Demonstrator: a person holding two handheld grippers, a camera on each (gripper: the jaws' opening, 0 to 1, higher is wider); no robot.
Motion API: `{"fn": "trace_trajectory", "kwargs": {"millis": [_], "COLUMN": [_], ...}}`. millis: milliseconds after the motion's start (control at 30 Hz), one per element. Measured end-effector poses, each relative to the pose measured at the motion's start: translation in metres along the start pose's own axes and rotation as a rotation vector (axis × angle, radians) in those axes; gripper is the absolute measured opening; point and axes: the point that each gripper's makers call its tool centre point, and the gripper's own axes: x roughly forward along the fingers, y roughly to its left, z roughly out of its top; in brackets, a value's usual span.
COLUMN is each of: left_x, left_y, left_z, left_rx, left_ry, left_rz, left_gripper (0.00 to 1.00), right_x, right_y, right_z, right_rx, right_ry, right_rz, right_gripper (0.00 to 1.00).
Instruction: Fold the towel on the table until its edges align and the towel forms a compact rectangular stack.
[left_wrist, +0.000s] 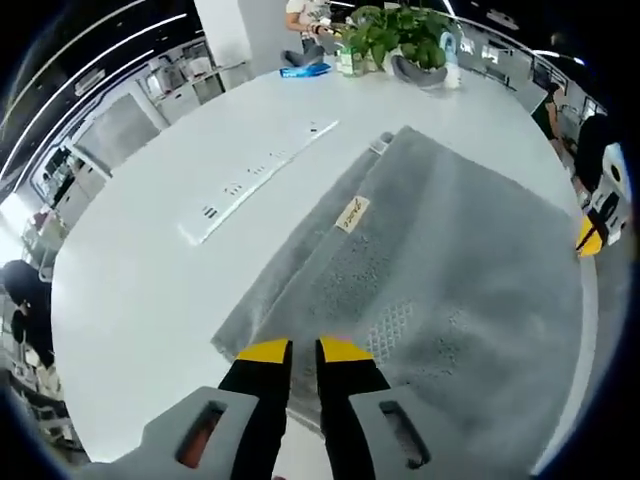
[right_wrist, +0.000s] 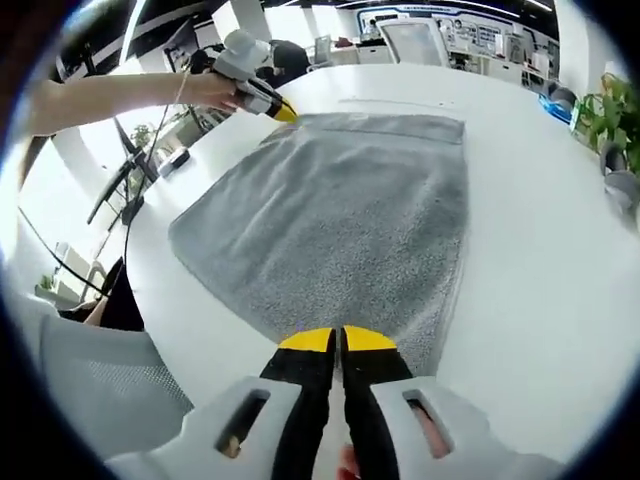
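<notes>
A grey towel (left_wrist: 440, 250) lies spread flat on the white table (left_wrist: 150, 270), with a folded band and a small label (left_wrist: 352, 213) along one side. My left gripper (left_wrist: 305, 350) is shut on the towel's near edge by a corner. In the right gripper view the same towel (right_wrist: 340, 210) stretches away from me, and my right gripper (right_wrist: 337, 340) is shut on its near edge. The left gripper (right_wrist: 262, 98), held by a person's hand, sits at the towel's far left corner there. The right gripper (left_wrist: 598, 218) shows at the towel's right edge in the left gripper view.
A white power strip (left_wrist: 255, 180) lies on the table left of the towel. Potted plants (left_wrist: 395, 40) and a blue object (left_wrist: 305, 70) stand at the far table edge. A plant (right_wrist: 612, 115) also sits at the right. A chair back (right_wrist: 95, 385) is close at lower left.
</notes>
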Motion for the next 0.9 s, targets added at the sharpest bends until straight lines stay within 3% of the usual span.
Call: {"fn": "trace_trajectory", "kwargs": {"millis": [100,200,367,433,700,900], "left_x": [-0.016,-0.036,-0.063,-0.076,-0.103,-0.123], "left_y": [0.0,-0.003,-0.018,-0.037,-0.095,-0.133], "left_z": [0.005,0.012,0.012,0.007,-0.028,-0.046], "left_rx": [0.016,0.014,-0.047,-0.049,0.054,0.017], "left_ry": [-0.039,-0.116,-0.195,-0.243,-0.252,-0.291], "left_rz": [0.02,0.048,0.051,0.008,-0.071,-0.125], "left_gripper": [0.11,0.13,0.15,0.17,0.23,0.25], "right_x": [-0.005,-0.01,-0.021,-0.024,-0.028,-0.024], "right_y": [-0.003,-0.007,-0.003,-0.003,0.001,0.001], "right_z": [0.004,0.005,0.007,0.007,0.002,-0.005], "right_rx": [-0.003,-0.046,-0.13,-0.169,-0.275,-0.351], "right_ry": [-0.009,-0.006,0.0,0.013,0.06,0.109], "right_rz": [0.016,0.02,0.067,0.077,0.132,0.135], "right_gripper": [0.07,0.09,0.19,0.21,0.29,0.3]}}
